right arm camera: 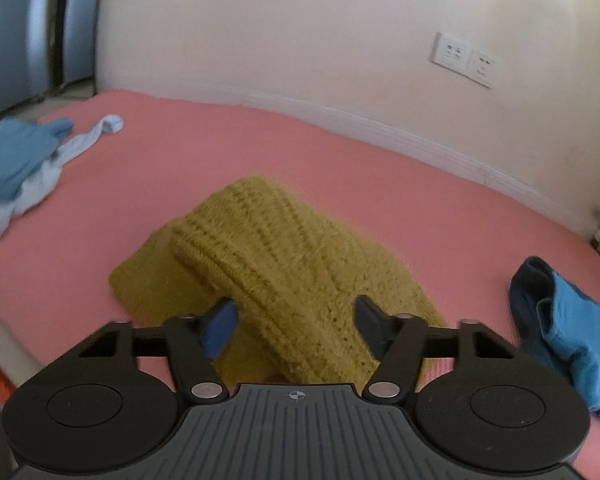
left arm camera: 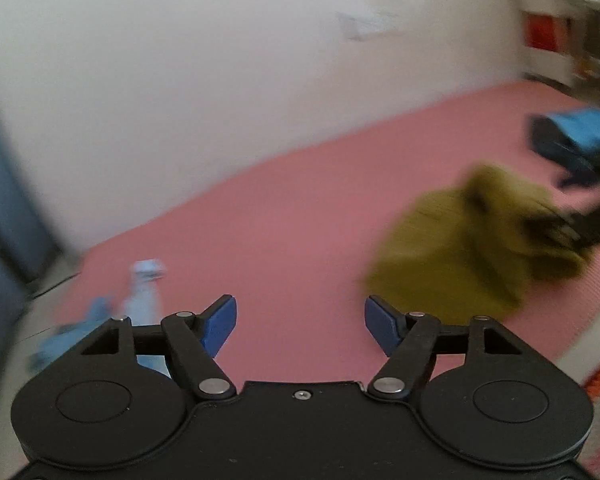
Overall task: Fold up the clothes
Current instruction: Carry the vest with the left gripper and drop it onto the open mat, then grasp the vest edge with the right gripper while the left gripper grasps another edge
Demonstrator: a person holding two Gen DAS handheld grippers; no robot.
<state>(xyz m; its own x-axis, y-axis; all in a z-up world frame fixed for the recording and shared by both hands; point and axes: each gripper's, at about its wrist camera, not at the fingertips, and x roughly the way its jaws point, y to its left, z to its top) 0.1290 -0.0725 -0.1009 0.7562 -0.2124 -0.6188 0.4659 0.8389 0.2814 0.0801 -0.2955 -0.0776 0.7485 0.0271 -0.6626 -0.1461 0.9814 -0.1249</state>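
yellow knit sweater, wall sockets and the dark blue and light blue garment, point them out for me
yellow knit sweater [right arm camera: 284,264], right wrist view, on its ribbed folded part
wall sockets [right arm camera: 464,58], right wrist view, between the two plates
dark blue and light blue garment [right arm camera: 580,328], right wrist view, on its light blue part

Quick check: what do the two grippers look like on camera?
Both are matte black with round discs, silver pivot pins and blue fingertip pads. The left gripper has a smooth base with one small screw. The right gripper has a ribbed grey base with a crosshair mark.

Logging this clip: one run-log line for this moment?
left gripper jaws open, empty | right gripper jaws around mustard knit sweater fold | grip unclear
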